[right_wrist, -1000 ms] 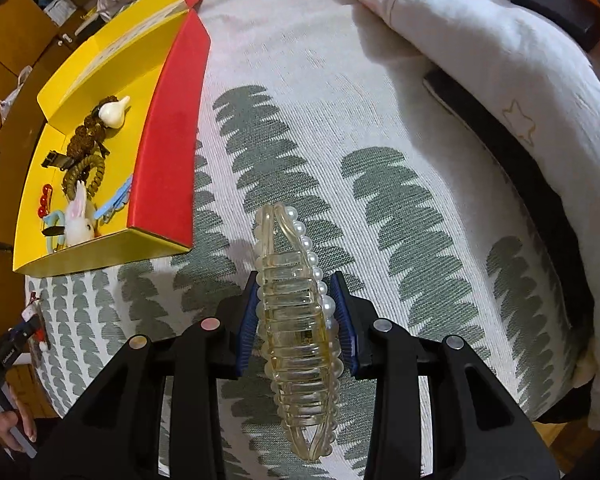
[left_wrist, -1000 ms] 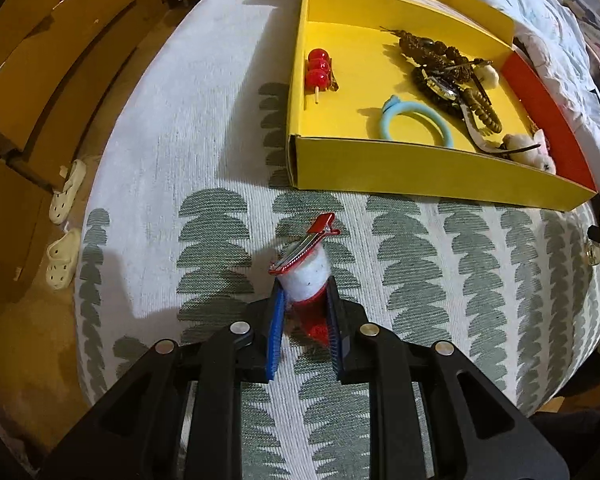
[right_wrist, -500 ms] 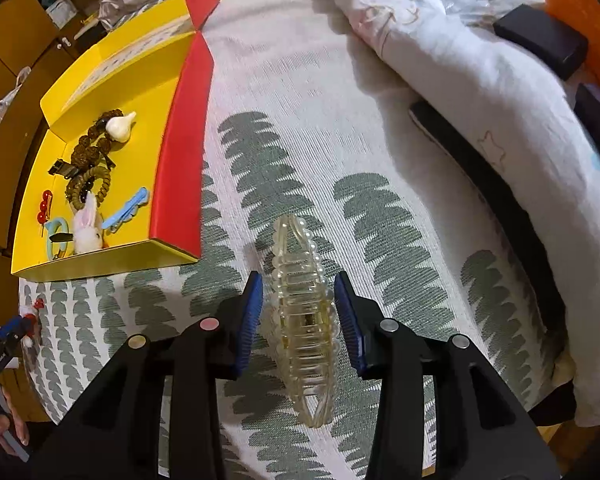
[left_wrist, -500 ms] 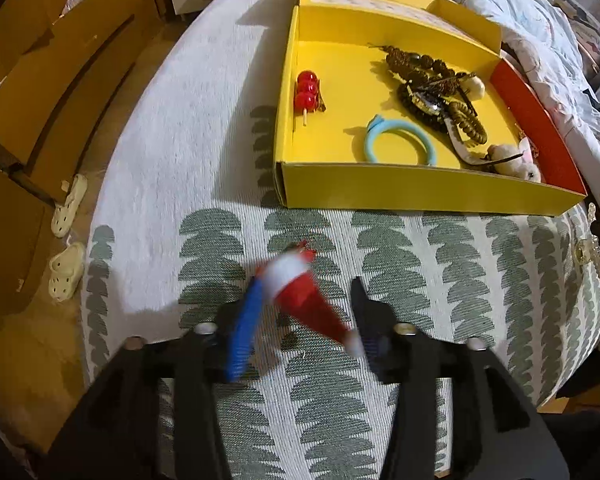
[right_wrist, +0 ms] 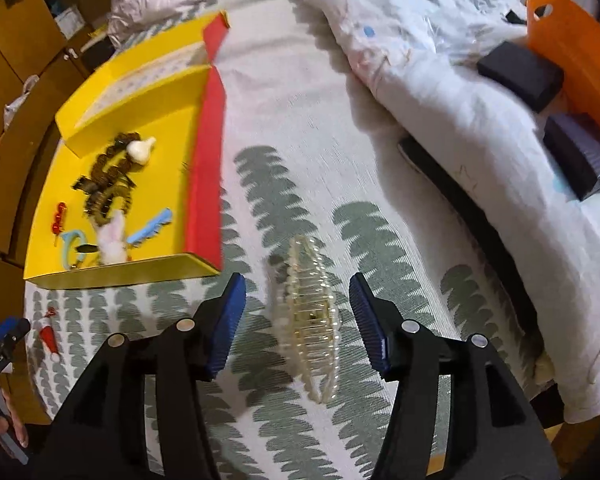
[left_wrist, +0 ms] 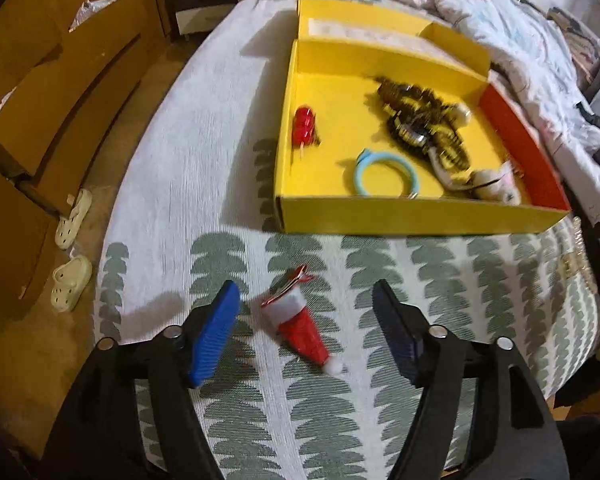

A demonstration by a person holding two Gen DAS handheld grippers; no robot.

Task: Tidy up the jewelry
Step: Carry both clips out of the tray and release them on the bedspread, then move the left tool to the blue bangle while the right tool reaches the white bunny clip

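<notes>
Bed [left_wrist: 204, 168], leaf-print cover. On it: yellow box [left_wrist: 412, 216], far centre; Santa-hat clip [left_wrist: 300, 330], near left; clear claw clip [right_wrist: 310, 320], near right; rumpled quilt [right_wrist: 440, 92], far right.

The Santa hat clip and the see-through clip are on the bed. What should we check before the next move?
1. Left gripper open, jaws just widened: ok.
2. Santa hat clip lying free on the bedspread: ok.
3. Right gripper open, jaws just widened: ok.
4. Clear claw clip free between the pads: ok.
5. Yellow box has room: ok.
6. Both clips in the box: not ok.
</notes>
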